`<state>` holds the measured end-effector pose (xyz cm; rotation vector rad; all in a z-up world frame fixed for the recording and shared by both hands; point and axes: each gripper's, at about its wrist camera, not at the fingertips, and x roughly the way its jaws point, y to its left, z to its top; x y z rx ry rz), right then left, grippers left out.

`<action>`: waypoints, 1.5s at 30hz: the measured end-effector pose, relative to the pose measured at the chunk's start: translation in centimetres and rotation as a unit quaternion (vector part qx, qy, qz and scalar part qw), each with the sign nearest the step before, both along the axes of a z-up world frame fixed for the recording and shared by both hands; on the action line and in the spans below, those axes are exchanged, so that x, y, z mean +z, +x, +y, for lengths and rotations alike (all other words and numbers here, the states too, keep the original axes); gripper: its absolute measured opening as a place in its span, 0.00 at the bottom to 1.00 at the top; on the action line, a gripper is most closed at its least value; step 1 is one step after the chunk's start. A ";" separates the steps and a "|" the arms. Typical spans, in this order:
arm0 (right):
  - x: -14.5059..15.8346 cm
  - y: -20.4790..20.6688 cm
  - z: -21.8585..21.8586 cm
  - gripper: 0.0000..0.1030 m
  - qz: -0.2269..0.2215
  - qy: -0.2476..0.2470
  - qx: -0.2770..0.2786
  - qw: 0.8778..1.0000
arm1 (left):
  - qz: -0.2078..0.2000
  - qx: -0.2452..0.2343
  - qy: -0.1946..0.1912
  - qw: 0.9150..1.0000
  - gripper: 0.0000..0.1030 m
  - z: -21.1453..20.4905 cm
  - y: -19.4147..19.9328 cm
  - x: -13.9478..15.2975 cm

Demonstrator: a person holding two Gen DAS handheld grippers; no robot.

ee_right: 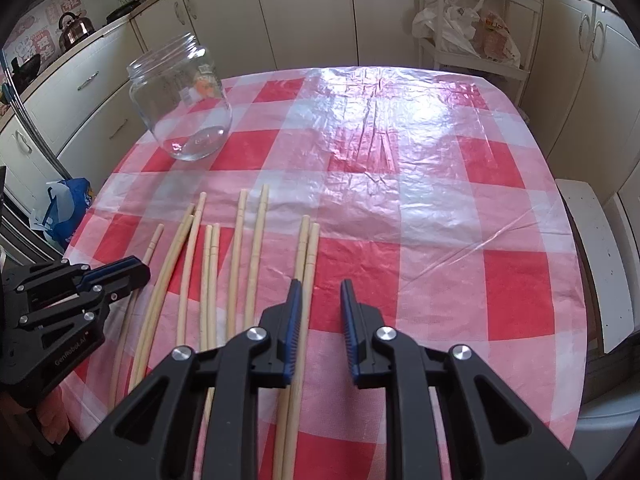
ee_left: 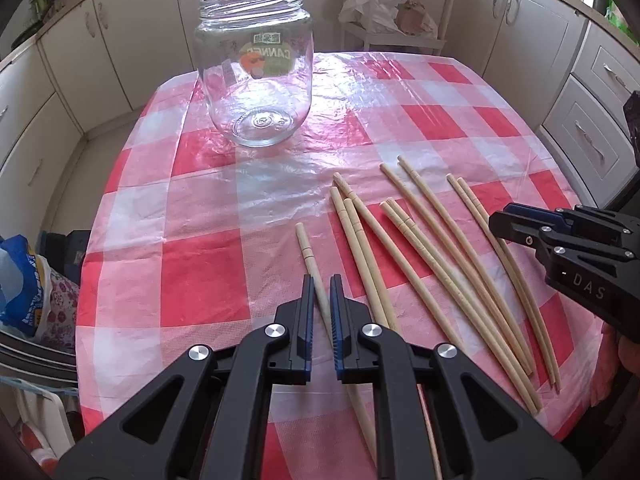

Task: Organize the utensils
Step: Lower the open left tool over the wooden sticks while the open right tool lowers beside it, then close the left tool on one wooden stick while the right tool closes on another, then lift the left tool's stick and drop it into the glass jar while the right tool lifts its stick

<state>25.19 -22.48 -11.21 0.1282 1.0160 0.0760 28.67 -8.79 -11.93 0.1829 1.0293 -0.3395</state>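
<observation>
One chopstick, the leftmost, is pinched in my left gripper; my right gripper hangs narrow and empty. Next, lift it to the far jar.

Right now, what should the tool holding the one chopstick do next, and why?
Probably lift. The left tool is shut on the leftmost pale wooden chopstick, which lies apart from the others on the red-and-white checked tablecloth. The clear glass jar stands upright, open and empty beyond, so raising it clears the way there.

A red-and-white checked tablecloth fills the centre; cream cabinets ring it, a kettle at ten o'clock, plastic bags (shelved) at one.
</observation>
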 end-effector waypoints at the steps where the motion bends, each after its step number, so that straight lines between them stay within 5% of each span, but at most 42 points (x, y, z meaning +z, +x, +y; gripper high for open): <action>1: 0.0 0.1 -0.3 0.20 0.000 -0.001 -0.005 1.000 | -0.001 -0.002 0.003 1.000 0.08 -0.2 0.1 0.0; 8: -0.2 0.5 0.6 0.17 0.008 -0.036 0.020 0.999 | -0.007 -0.007 0.014 1.000 0.08 -0.9 0.0 0.0; 13: -0.3 0.7 0.7 0.06 0.011 -0.046 0.034 0.998 | -0.025 -0.017 0.029 0.999 0.05 -1.3 -0.6 0.0; 21: 0.2 0.1 -1.0 0.06 -0.007 0.051 0.016 0.999 | 0.025 -0.004 -0.099 0.995 0.05 2.2 0.6 0.9; 31: 0.8 -0.6 -2.4 0.06 -0.057 0.115 -0.009 0.992 | -0.090 0.008 -0.170 0.981 0.05 4.8 0.8 7.5; 39: 0.4 -0.6 -2.3 0.06 -0.068 0.133 -0.008 0.989 | -0.220 0.032 -0.217 0.950 0.05 5.3 5.3 15.1; 45: 0.2 -0.4 -2.1 0.06 -0.074 0.138 -0.006 0.988 | -0.282 0.036 -0.240 0.928 0.05 4.1 9.7 18.5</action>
